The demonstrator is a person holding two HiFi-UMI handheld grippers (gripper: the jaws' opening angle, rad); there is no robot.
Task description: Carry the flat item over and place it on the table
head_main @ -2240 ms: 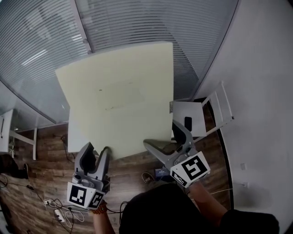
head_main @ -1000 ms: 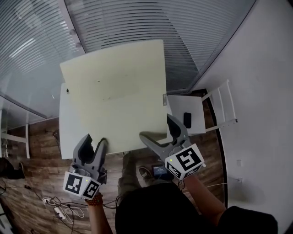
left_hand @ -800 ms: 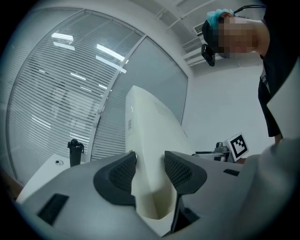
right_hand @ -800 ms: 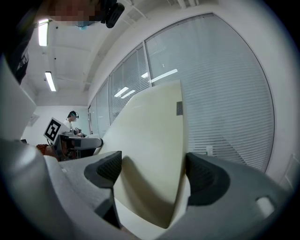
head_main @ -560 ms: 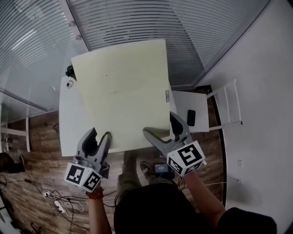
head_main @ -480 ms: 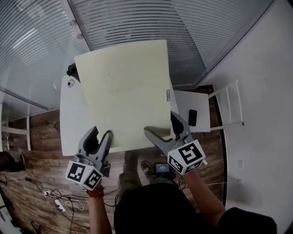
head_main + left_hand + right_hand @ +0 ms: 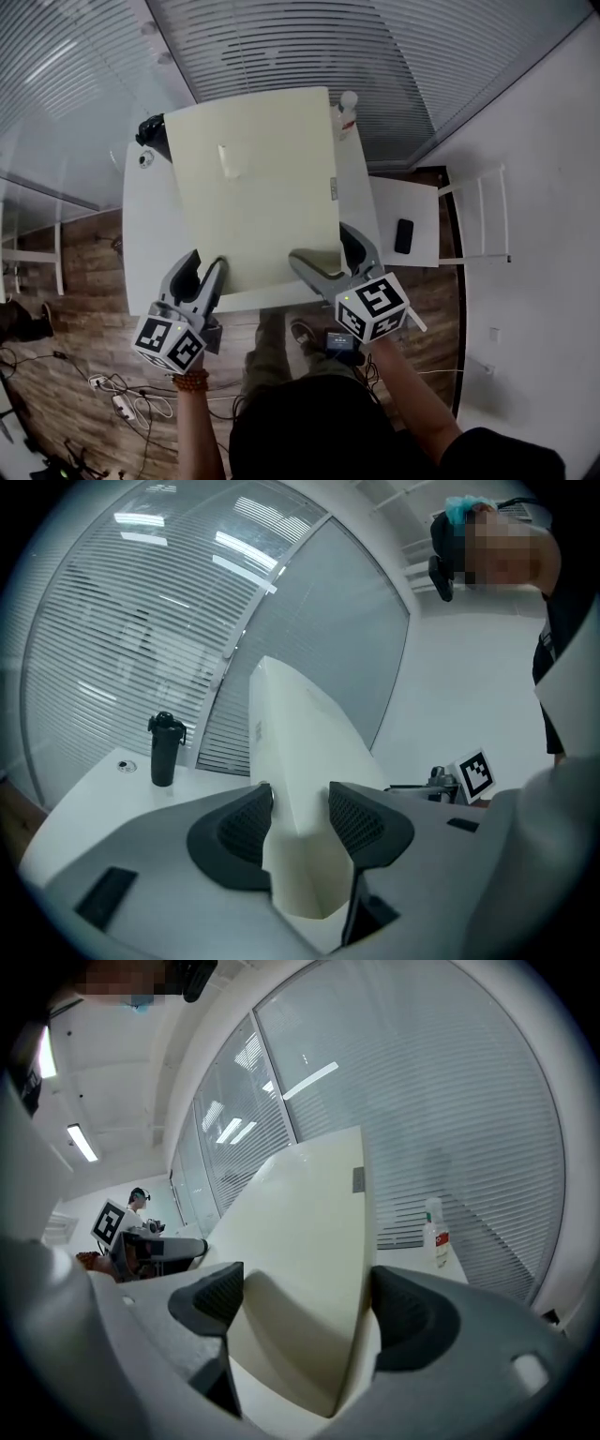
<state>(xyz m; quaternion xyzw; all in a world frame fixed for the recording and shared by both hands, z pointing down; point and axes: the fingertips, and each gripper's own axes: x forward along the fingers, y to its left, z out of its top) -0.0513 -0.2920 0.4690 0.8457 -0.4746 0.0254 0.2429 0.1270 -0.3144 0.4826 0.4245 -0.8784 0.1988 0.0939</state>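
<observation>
Board (image 7: 255, 183) held over the desk (image 7: 142, 246), sloping up toward 12 o'clock. The left gripper (image 7: 202, 274) has its jaws clamped on the board's 7 o'clock corner, and the right gripper (image 7: 323, 259) grips the 5 o'clock corner. The board is probably foam: light and fairly stiff, though the pads may dent it, so two near-edge corner holds with modest pressure suit it. A black bottle (image 7: 150, 131) at 10 o'clock and a white bottle (image 7: 346, 108) at 1 o'clock flank the landing area.

The board (image 7: 253, 187) looks matt and foam-like, the table (image 7: 145, 253) smooth white, the floor (image 7: 66, 356) wood-grained planks.
</observation>
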